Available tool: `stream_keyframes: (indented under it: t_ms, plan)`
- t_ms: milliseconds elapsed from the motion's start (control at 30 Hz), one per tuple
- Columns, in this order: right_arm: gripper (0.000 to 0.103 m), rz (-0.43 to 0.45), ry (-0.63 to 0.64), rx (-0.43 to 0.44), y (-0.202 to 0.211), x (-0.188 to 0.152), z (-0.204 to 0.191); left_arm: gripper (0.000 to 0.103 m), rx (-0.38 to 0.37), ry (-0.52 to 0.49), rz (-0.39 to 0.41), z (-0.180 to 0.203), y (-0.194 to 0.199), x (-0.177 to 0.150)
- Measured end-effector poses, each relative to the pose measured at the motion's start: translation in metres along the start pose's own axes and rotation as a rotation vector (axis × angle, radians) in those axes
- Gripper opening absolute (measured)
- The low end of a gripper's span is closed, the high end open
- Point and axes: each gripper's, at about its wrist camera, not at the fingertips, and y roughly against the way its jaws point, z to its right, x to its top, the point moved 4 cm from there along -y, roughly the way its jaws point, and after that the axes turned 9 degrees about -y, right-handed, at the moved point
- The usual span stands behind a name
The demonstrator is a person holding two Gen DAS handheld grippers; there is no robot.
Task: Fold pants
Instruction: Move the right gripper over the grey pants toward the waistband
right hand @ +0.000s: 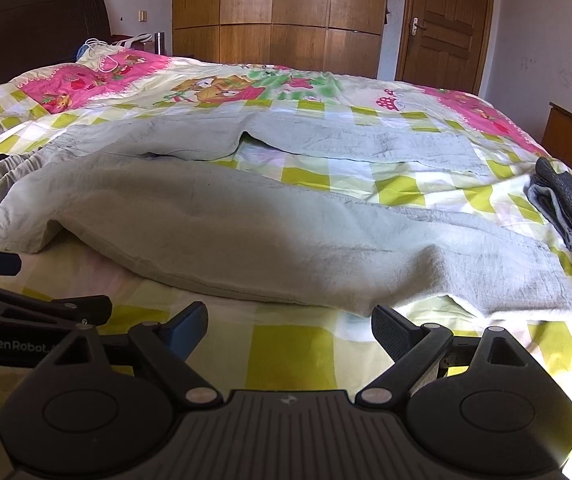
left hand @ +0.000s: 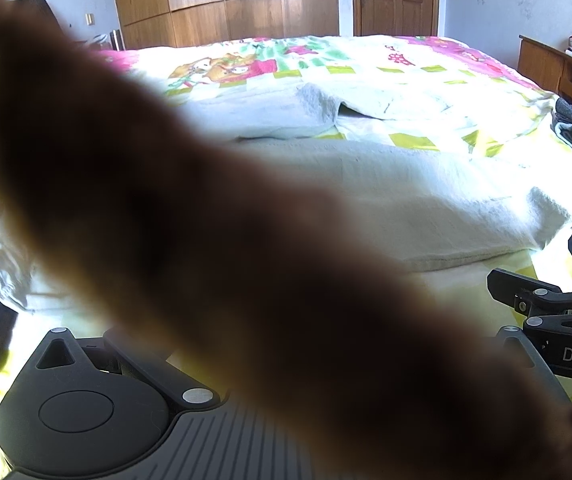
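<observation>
Pale grey-green cloth, the pants (left hand: 386,196), lies spread across the bed (left hand: 426,76) in the left wrist view, its near leg running left to right in the middle distance. A blurred brown shape, very close to the lens, crosses the picture from upper left to lower right and hides most of the left gripper (left hand: 213,364); only its base and left linkage show, so whether its fingers are apart or together cannot be told. The other gripper's black arms enter at the right edge, low over the bed.

Right wrist view: the pants (right hand: 269,236) lie flat with both legs reaching right, the waist at the left, the far leg parted from the near one by a strip of checked quilt. Laying them out flat this way suits a fold of one leg over the other. The right gripper (right hand: 290,330) sits low over the bed, just short of the near leg's edge, its fingers (right hand: 390,330) wide apart and holding nothing, seemingly ready to pinch that edge. The left gripper's (right hand: 37,308) arm lies at the near left. Folded dark cloth (right hand: 566,208) rests at the bed's right edge, well apart from the pants.
</observation>
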Motion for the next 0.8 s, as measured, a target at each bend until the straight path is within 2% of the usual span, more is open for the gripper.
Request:
stream_keyframes:
  t_ms: [200, 267, 333, 467, 633, 733, 800]
  plan:
    - [0.096, 0.01, 0.129, 0.111, -0.012, 0.022, -0.036, 0.103, -0.011, -0.001, 0.047, -0.043, 0.002, 0.015]
    - [0.079, 0.002, 0.202, 0.133, -0.022, 0.028, -0.053, 0.103, 0.002, 0.007, 0.071, -0.067, 0.001, 0.019]
    - [0.071, -0.019, 0.238, 0.148, -0.036, 0.033, -0.065, 0.103, 0.037, 0.013, 0.083, -0.094, -0.006, 0.023]
    - [0.062, -0.09, 0.314, 0.25, -0.065, 0.037, -0.088, 0.101, 0.109, 0.008, 0.022, -0.141, -0.032, 0.021]
    - [0.061, -0.165, 0.422, 0.371, -0.087, 0.03, -0.115, 0.096, 0.14, 0.021, -0.109, -0.185, -0.056, -0.008]
    - [0.061, -0.192, 0.508, 0.393, -0.094, 0.022, -0.123, 0.096, 0.07, 0.005, -0.074, -0.196, -0.048, -0.02]
    - [0.058, -0.221, 0.529, 0.412, -0.09, 0.018, -0.124, 0.096, 0.057, -0.024, -0.095, -0.193, -0.044, -0.025]
